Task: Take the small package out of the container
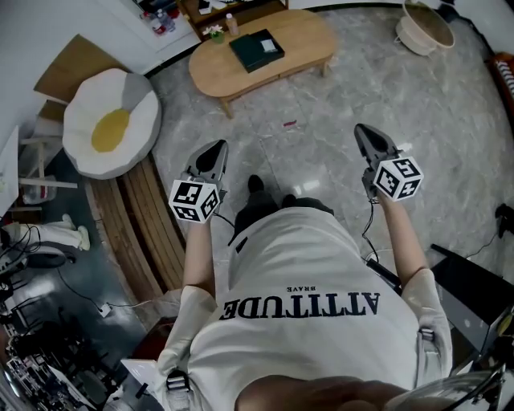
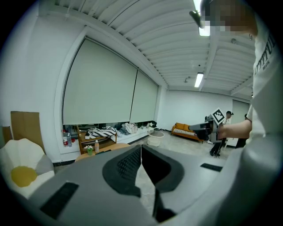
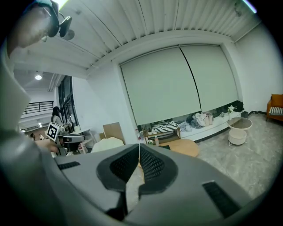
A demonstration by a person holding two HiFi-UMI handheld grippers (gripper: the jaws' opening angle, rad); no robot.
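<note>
A dark green box-shaped container (image 1: 257, 50) lies on a low oval wooden table (image 1: 301, 36) at the far side of the floor. A paler patch on its top may be the small package; I cannot tell. My left gripper (image 1: 215, 147) and right gripper (image 1: 363, 130) are held out in front of the person, well short of the table. Both are shut with nothing between the jaws. In the left gripper view the left gripper (image 2: 140, 146) has its jaws meeting at the tips. The right gripper (image 3: 139, 146) does likewise, with the table (image 3: 183, 147) beyond it.
A fried-egg-shaped cushion (image 1: 108, 120) rests on a slatted wooden bench (image 1: 144, 217) at the left. A small plant (image 1: 215, 32) and a bottle (image 1: 232, 24) stand on the table's left end. A round pale basket (image 1: 426, 28) sits at the far right. Cables and equipment crowd the lower left.
</note>
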